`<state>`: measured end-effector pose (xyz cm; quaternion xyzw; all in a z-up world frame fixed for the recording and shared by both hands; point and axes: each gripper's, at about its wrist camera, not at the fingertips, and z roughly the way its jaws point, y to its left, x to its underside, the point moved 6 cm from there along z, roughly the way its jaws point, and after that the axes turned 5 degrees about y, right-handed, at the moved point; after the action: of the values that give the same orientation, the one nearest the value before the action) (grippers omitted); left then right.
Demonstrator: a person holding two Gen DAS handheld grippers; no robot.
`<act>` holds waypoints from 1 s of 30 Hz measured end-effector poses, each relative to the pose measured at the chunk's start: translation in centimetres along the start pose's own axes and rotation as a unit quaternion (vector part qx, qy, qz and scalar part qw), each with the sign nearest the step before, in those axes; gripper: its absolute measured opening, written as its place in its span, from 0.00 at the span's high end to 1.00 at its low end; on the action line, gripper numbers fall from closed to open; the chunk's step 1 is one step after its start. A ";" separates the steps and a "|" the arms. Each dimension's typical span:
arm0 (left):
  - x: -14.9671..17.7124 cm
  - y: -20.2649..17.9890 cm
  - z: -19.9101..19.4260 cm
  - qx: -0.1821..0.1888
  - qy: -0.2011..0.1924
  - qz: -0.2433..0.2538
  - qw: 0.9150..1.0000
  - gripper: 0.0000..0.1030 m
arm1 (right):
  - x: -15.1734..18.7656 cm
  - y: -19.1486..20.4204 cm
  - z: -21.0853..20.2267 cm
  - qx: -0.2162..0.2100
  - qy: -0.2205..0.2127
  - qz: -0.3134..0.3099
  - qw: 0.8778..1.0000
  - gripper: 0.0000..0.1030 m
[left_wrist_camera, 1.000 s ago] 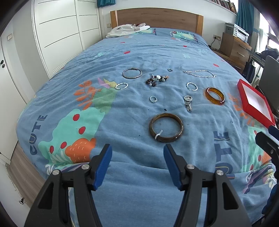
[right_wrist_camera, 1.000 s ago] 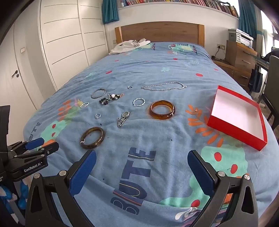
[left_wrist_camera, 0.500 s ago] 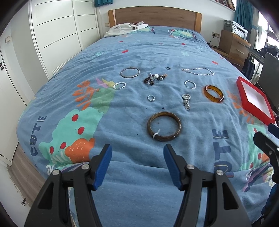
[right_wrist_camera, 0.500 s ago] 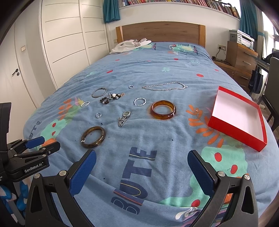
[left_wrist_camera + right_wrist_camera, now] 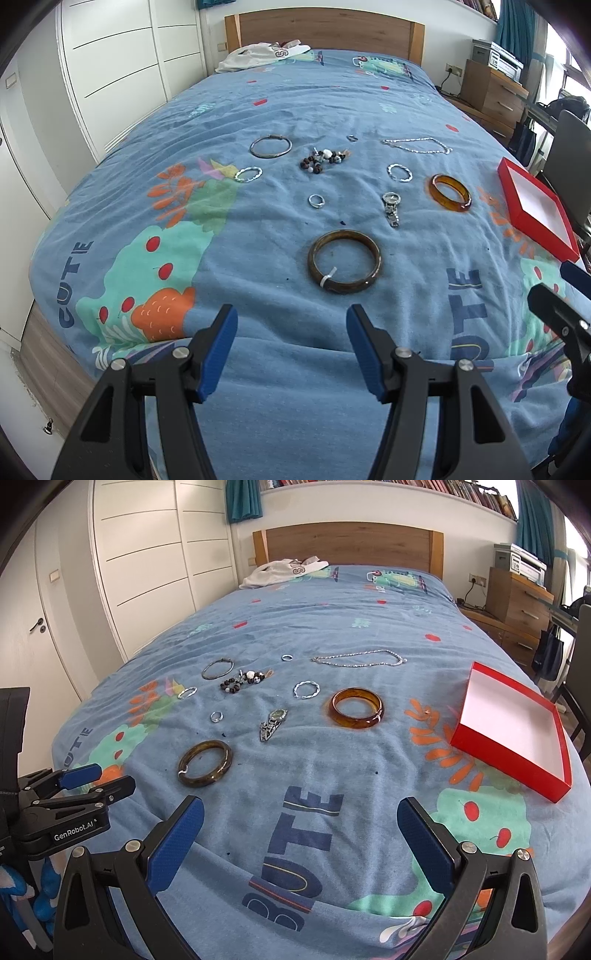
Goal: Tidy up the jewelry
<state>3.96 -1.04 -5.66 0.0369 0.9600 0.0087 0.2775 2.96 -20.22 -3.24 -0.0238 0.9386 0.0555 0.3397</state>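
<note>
Both the left gripper and the right gripper hover over the near edge of the blue bedspread with jaws spread wide and nothing between them. The dark brown bangle lies flat just ahead of the left gripper. Beyond the bangle, toward the headboard, the wristwatch lies with its long axis running front to back; right of it sits the amber bangle, the silver chain necklace stretches crosswise behind, and the red box rests open-side up at the far right.

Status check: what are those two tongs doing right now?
Left tongs open, empty. Right tongs open, empty. Jewelry untouched on bed; brown bangle nearest. Red box empty. Nothing blocking.
</note>
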 end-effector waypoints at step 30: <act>-0.2 1.0 2.3 0.022 0.020 -0.020 0.999 0.42 | 0.8 0.2 2.4 0.001 0.045 -0.001 0.999 0.12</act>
<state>5.40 -0.04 -7.45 0.0232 0.9658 -0.0172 0.2575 3.83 -19.72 -5.55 -0.0274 0.9530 0.0533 0.2970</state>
